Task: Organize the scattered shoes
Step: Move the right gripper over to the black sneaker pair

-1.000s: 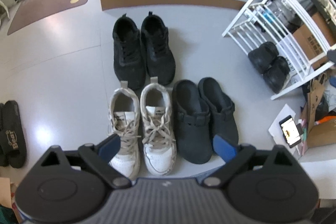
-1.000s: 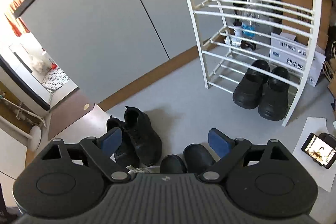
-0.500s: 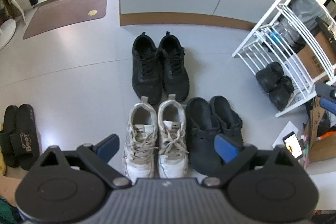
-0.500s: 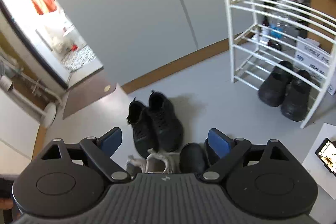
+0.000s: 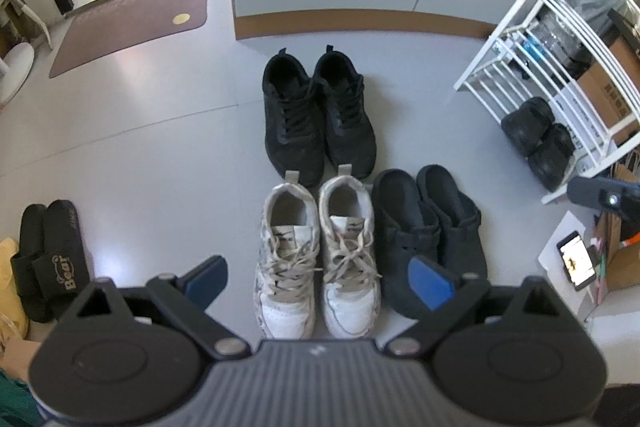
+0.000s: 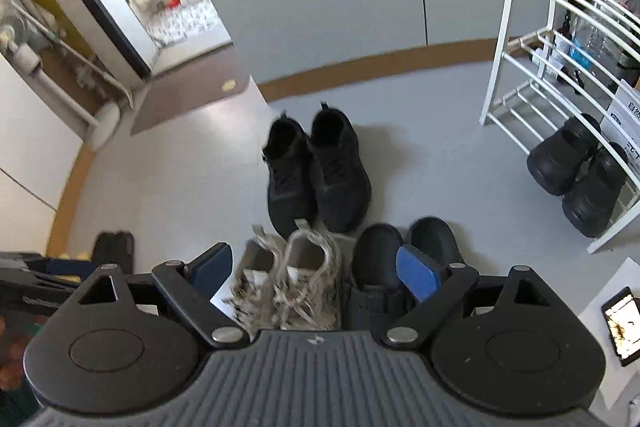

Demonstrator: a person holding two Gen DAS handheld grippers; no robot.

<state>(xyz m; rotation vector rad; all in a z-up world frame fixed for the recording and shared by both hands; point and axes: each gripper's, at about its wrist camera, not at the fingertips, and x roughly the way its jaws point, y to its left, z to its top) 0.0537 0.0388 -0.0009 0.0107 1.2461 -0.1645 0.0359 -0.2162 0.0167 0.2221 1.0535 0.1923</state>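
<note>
The white rack (image 5: 560,39) holds one pair of black clogs (image 5: 538,141) on its bottom shelf, with bottles and a box behind it. The left gripper (image 5: 318,277) hangs over the floor, tilted down, jaws spread wide and holding nothing. The right gripper (image 6: 316,265) hovers likewise, jaws apart and empty. On the floor sit three neat pairs: black sneakers (image 5: 318,115), white sneakers (image 5: 318,259) just before them, dark clogs (image 5: 430,231) beside those. One pair of black slides (image 5: 50,259) lies well apart at left

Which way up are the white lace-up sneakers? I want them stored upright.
Upright. The white lace-up sneakers stand on their soles side by side, openings and laces facing up.
</note>
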